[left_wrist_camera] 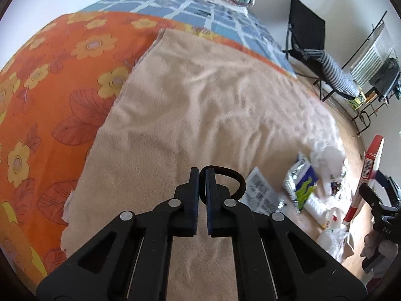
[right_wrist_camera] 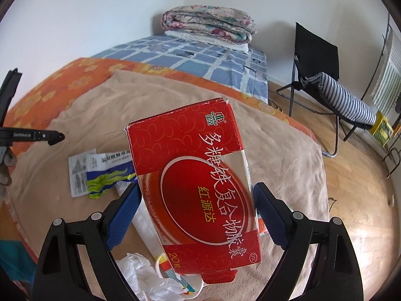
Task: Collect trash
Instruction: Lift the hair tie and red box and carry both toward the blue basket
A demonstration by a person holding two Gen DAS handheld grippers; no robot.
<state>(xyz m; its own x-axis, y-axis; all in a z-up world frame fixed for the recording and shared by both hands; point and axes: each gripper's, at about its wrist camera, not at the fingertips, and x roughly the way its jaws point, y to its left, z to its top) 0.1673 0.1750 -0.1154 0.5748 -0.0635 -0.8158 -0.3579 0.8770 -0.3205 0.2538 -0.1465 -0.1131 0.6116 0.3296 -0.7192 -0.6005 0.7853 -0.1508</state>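
My left gripper (left_wrist_camera: 202,173) is shut, its tips pinching a black elastic loop (left_wrist_camera: 225,167) just above the beige blanket (left_wrist_camera: 200,95). In the right wrist view, my right gripper (right_wrist_camera: 196,188) is shut on a red medicine box (right_wrist_camera: 200,175), one blue pad against each side, lifted over the blanket. The box (left_wrist_camera: 373,160) also shows at the right edge of the left wrist view. Loose on the blanket lie a printed leaflet (left_wrist_camera: 260,193), a blue-and-green wrapper (left_wrist_camera: 303,183), crumpled white tissue (left_wrist_camera: 328,160) and a white plastic bag (right_wrist_camera: 147,278).
The blanket covers a bed with an orange flowered sheet (left_wrist_camera: 62,87) and a blue checked sheet (right_wrist_camera: 190,57). A folded quilt (right_wrist_camera: 208,25) lies at the head. A black folding chair (right_wrist_camera: 318,57) with a striped cushion stands on the wooden floor (right_wrist_camera: 358,200).
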